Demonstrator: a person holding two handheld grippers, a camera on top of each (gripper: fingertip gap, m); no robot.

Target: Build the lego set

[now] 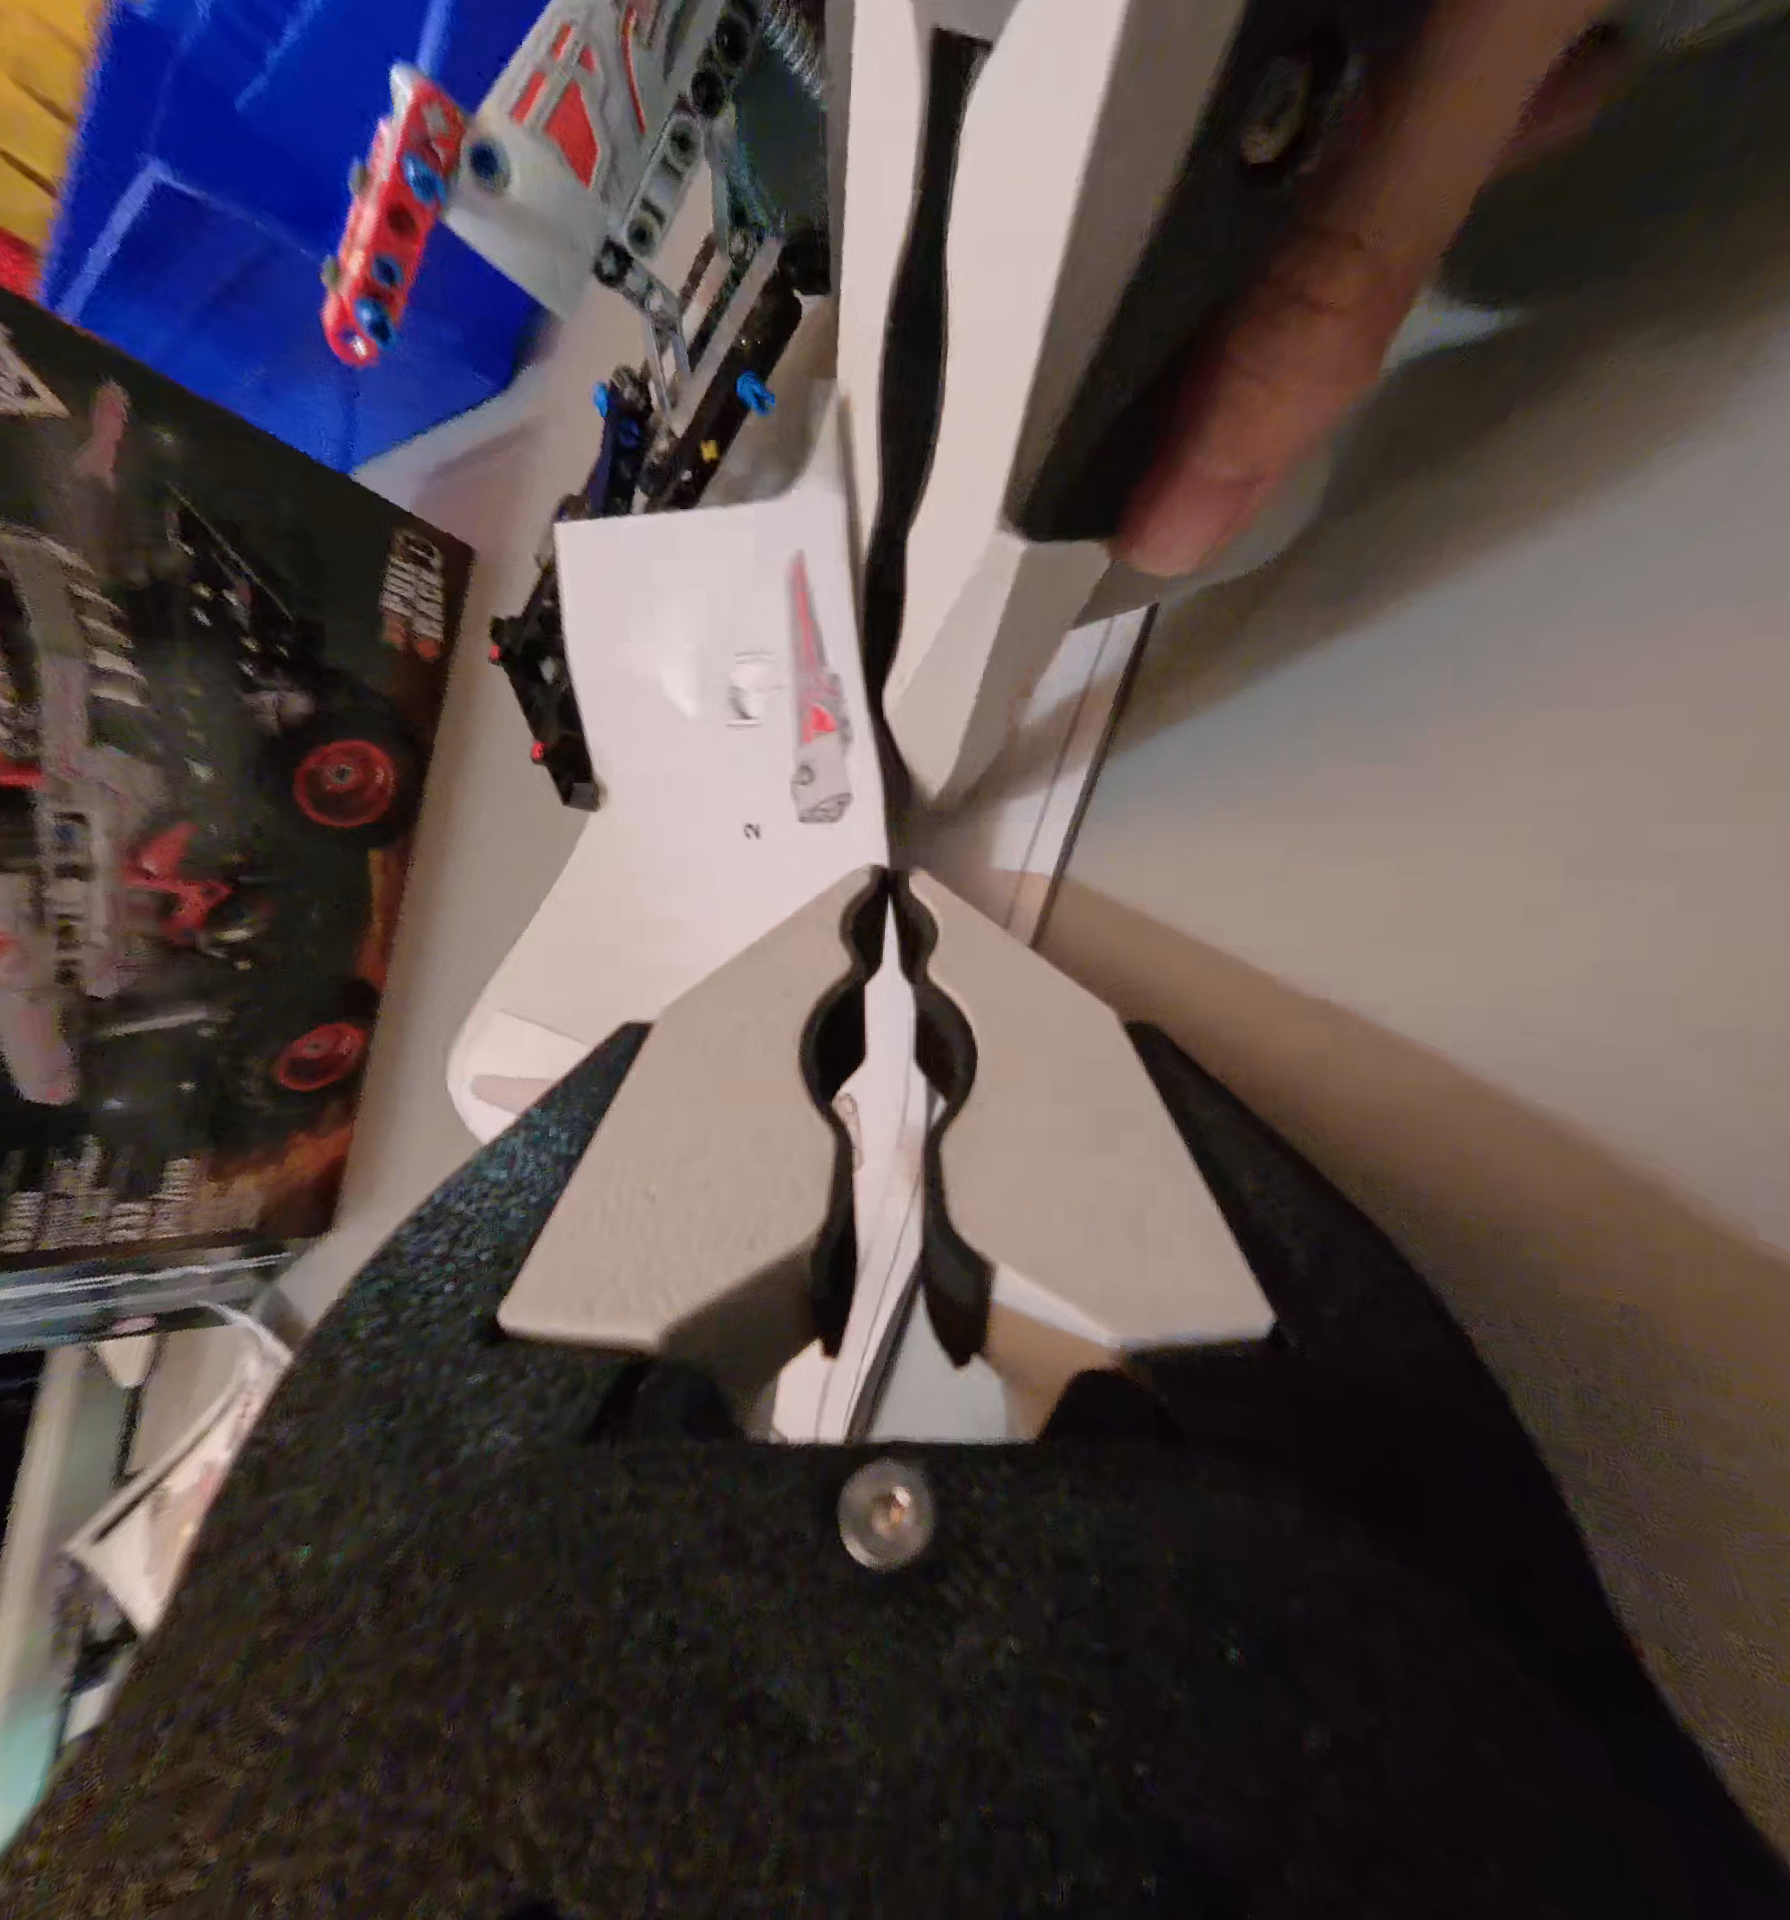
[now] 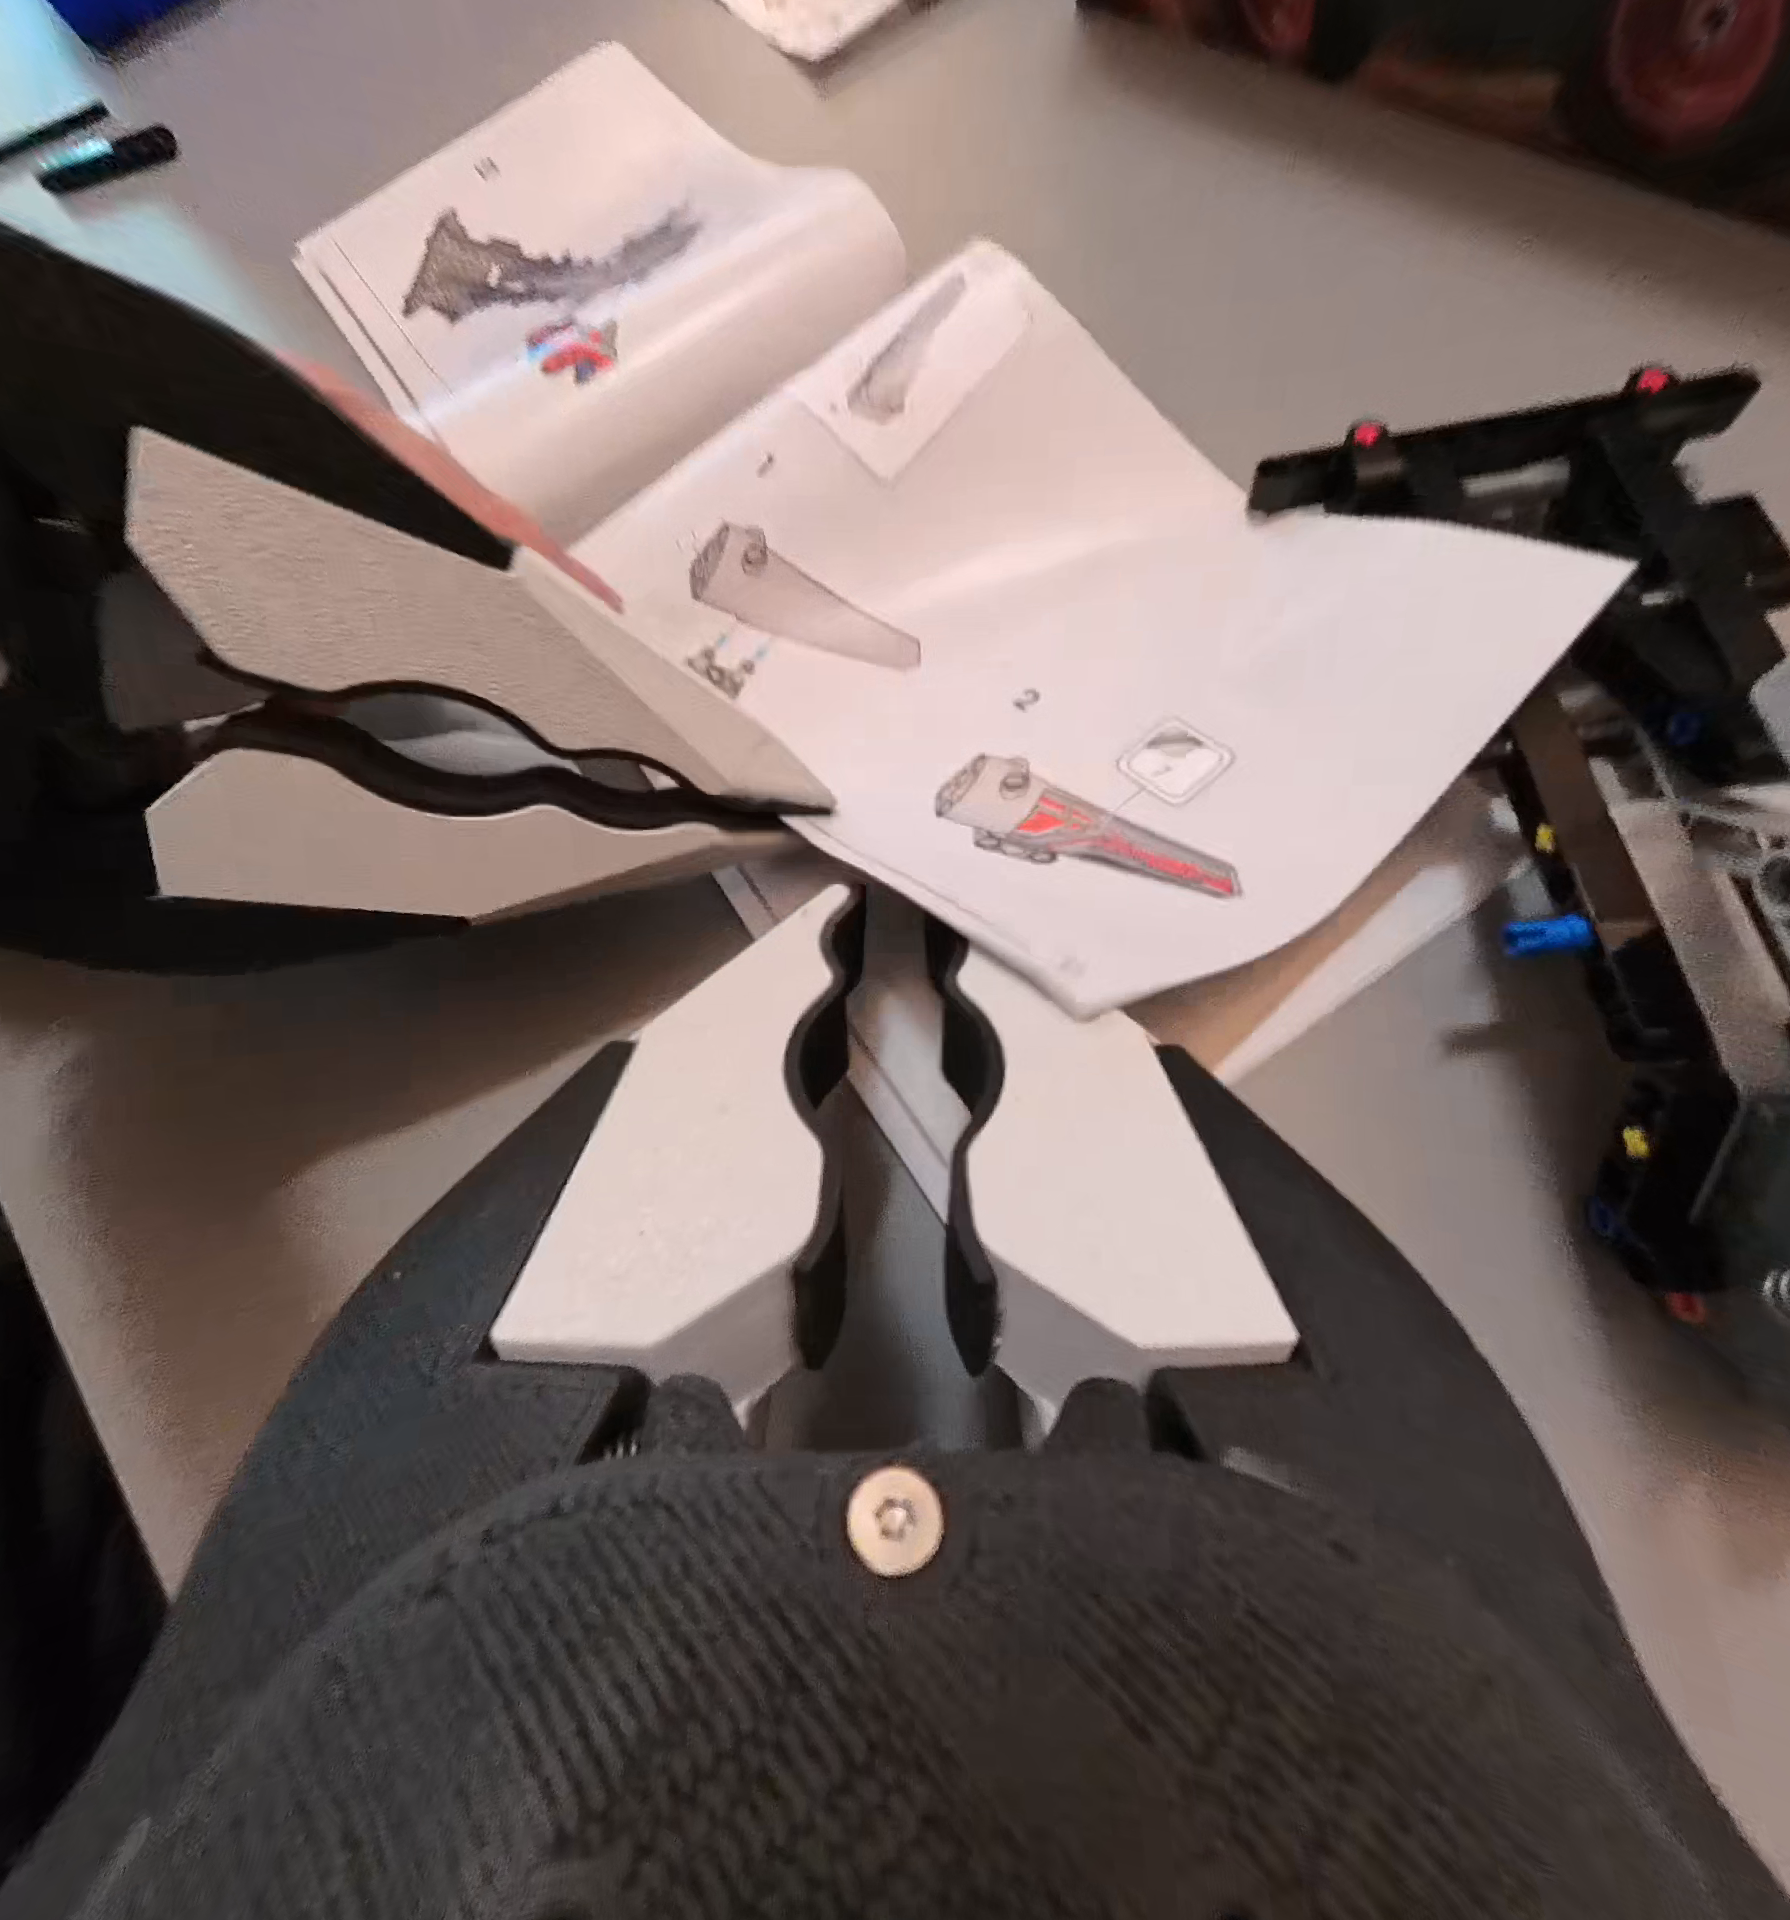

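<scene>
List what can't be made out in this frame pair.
- Instruction booklet: its lower edge is hidden behind the right gripper in the right wrist view.
- Lego chassis: cut off by the right edge of the right wrist view.
- Set box: blurred and cropped at the left edge of the left wrist view.
- Left gripper: the page pinched in it shows only edge-on in the left wrist view.

Light: soft room light, not too bright.
Shadows: dark under my claws on the table [image 2: 1234,260].
Blur: box [image 1: 143,779] and booklet [image 2: 1078,644] look smeary.
Edges: bent and stretched.
</scene>
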